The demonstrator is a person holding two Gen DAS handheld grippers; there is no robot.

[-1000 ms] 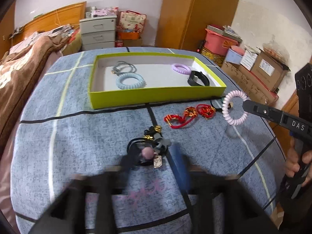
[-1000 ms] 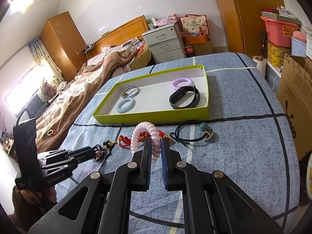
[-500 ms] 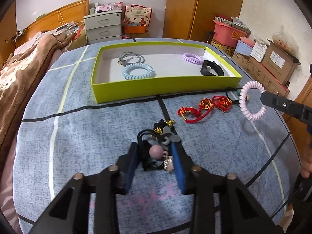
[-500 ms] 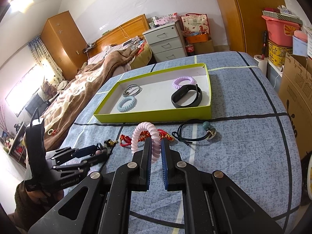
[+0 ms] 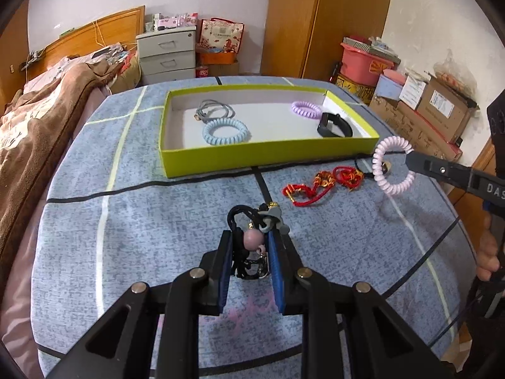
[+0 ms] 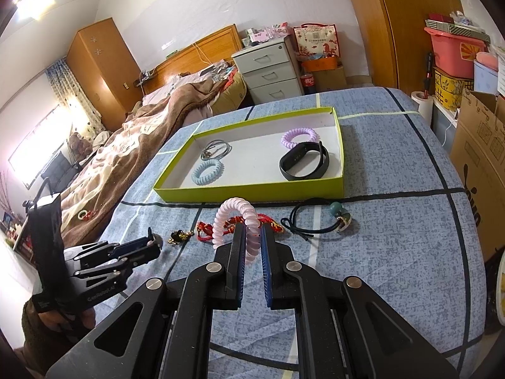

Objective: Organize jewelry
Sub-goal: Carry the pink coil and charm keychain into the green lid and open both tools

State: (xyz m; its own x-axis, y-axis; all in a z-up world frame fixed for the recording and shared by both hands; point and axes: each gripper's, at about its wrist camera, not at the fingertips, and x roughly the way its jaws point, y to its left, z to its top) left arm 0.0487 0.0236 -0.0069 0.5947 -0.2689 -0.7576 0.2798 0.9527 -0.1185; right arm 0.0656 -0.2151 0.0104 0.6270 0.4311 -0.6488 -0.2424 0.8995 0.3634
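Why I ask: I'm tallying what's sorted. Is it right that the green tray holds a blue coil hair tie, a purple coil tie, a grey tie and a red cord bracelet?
Not quite. The fourth item in the green tray is a black wristband, as the right wrist view shows. The red cord bracelet lies outside on the blue cloth.

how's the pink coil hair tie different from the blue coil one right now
The pink coil hair tie is pale pink; the blue coil hair tie is light blue. The pink one stands upright, clamped in the right hand-held gripper, above the blanket; the blue one lies flat inside the green box. Both are spiral coil rings.
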